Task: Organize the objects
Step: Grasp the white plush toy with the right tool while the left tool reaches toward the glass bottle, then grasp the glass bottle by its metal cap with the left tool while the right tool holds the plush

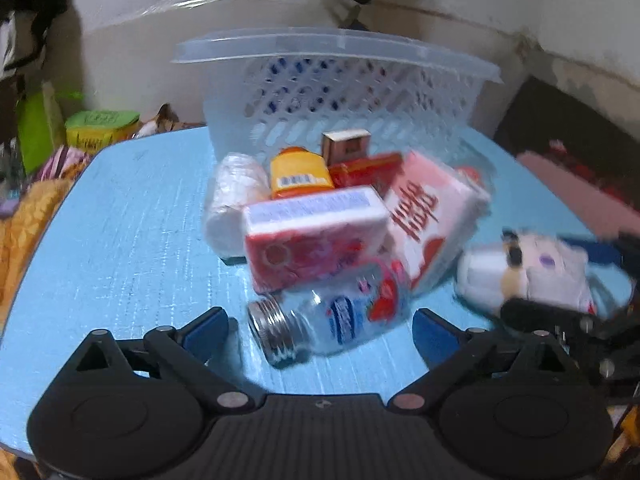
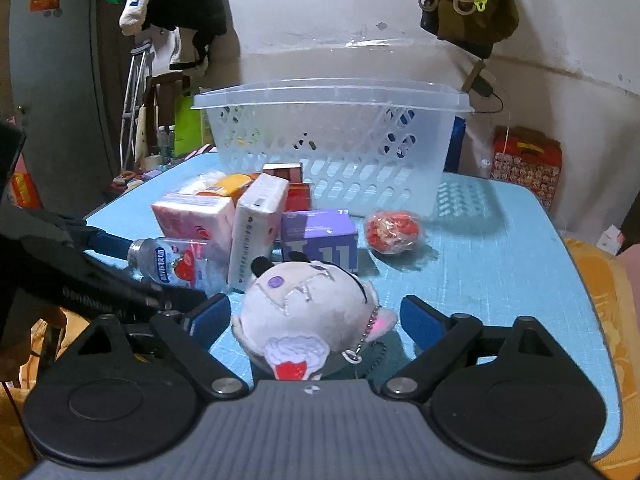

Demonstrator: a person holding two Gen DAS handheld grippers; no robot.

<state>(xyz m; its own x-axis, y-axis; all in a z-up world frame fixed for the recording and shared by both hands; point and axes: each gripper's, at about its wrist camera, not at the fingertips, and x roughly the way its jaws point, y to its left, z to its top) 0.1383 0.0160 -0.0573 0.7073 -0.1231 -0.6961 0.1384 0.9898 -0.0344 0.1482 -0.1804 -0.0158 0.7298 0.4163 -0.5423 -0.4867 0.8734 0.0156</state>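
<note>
- My right gripper stands wide apart around the plush toy on the blue table; I cannot tell whether the pads touch it.
- My left gripper is spread wide too, the clear bottle lying between the fingers, unclamped.
- The white basket stands behind the clustered boxes; its contents are hard to make out.
- The left view is blurred.
</note>
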